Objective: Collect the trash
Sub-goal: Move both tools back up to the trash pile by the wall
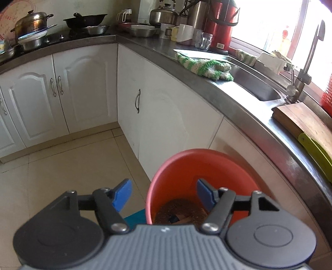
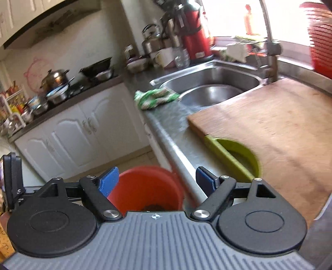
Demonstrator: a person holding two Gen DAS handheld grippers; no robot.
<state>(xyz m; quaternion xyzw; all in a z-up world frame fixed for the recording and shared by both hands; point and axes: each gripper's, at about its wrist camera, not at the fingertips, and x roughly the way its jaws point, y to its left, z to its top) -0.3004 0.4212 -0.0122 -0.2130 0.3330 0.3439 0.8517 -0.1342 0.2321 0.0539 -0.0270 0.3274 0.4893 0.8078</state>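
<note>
- the left gripper (image 1: 164,192) hung over the orange bin (image 1: 204,164), its blue pads spread apart with nothing between them – one pad sat outside the rim on the floor side, the other over the bin's mouth.
- the right gripper (image 2: 157,179) was likewise spread wide and empty, above the same orange bin (image 2: 145,187) in its own view.
- the bin stood on the tiled floor (image 1: 68,166) just beside the white cabinets (image 1: 166,116), under the edge of the steel counter (image 1: 238,99).
- inside the bin lay brownish scraps (image 1: 180,214) with a darker bit among them; what they were could not be told, as the gripper body hid most of the bottom.
- on the counter above sat a wooden cutting board (image 2: 269,128), with a lime-green utensil (image 2: 234,155) touching its near edge.
- a green-and-white cloth (image 1: 205,66) lay draped at the near rim of the sink (image 2: 211,91); the tap (image 1: 309,62) rose behind the basin.
- further back stood a red thermos (image 1: 220,25), a clear glass (image 1: 204,41) and a kettle (image 1: 164,14).
- on the stove side were a lidded pot (image 1: 31,21) and a black wok (image 1: 85,19), with steel bowls around them.
- the right wrist view was smeared by blur, so the small items at its left edge were perhaps jars on a rack.
</note>
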